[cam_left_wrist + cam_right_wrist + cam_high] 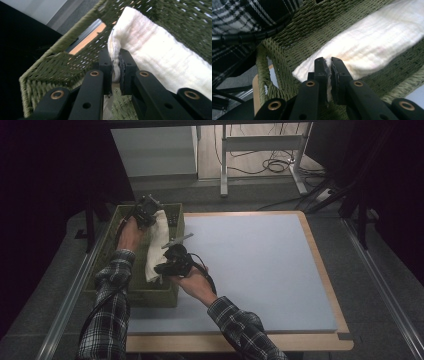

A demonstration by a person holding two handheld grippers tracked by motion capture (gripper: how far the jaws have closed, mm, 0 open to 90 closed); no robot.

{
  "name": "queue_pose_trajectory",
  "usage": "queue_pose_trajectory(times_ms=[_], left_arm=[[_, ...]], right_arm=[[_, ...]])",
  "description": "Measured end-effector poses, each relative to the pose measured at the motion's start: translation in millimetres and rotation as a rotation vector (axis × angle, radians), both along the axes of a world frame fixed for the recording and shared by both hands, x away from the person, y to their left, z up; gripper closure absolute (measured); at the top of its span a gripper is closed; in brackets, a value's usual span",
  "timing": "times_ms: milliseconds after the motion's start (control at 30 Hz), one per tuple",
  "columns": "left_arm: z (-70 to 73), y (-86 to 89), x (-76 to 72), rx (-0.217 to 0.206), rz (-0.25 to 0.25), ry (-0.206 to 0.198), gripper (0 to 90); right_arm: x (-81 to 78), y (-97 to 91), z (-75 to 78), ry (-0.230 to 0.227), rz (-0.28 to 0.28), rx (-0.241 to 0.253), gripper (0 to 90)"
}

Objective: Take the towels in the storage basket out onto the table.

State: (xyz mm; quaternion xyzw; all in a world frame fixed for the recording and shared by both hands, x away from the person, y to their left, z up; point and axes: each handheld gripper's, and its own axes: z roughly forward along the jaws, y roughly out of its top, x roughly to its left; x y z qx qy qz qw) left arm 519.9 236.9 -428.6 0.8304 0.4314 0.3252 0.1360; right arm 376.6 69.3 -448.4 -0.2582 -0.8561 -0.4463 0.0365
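Black-and-white plaid sleeves (112,320); each hand-held gripper (115,72) has black jaws with seemingly brass-coloured rivets and a black cable.

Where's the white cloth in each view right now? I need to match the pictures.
High view: white cloth stretched over the green woven basket, left of the table, between both tongs.
Left gripper view: cloth runs from centre to right, its edge pinched.
Right gripper view: cloth centre to upper right, corner pinched.
Shared landmark: the basket's woven wall.

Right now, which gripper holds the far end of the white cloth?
The left gripper, clamped on the white cloth at the green woven basket's far end; the right gripper pinches the near end.
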Motion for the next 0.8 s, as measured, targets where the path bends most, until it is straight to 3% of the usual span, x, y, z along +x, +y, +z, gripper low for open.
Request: queue_pose_trajectory(times_ms=[300,400,500,567,633,800], left_arm=[[-1.8,4.3,-0.9,0.016,0.005,-0.004,82.9],[-11.3,-10.5,5.6,0.041,-0.028,0.027,82.7],[-25.2,-30.7,13.4,0.071,-0.084,0.083,81.1],[-28.5,-37.4,15.9,0.085,-0.091,0.102,74.3],[-26.6,-38.2,16.3,0.052,-0.082,0.103,66.6],[-21.3,-27.8,13.7,-0.078,-0.037,0.107,49.5]], right_arm=[[0.9,8.4,-2.0,-0.004,0.011,0.005,82.3],[1.1,5.8,-3.1,-0.011,-0.001,-0.011,74.7],[1.5,-6.9,0.1,-0.025,-0.011,-0.009,70.5],[3.7,-17.8,4.5,-0.032,-0.024,0.015,69.2],[6.7,-28.8,10.7,-0.039,-0.044,0.039,68.4],[7.7,-43.0,16.9,-0.060,-0.061,0.044,65.9]])
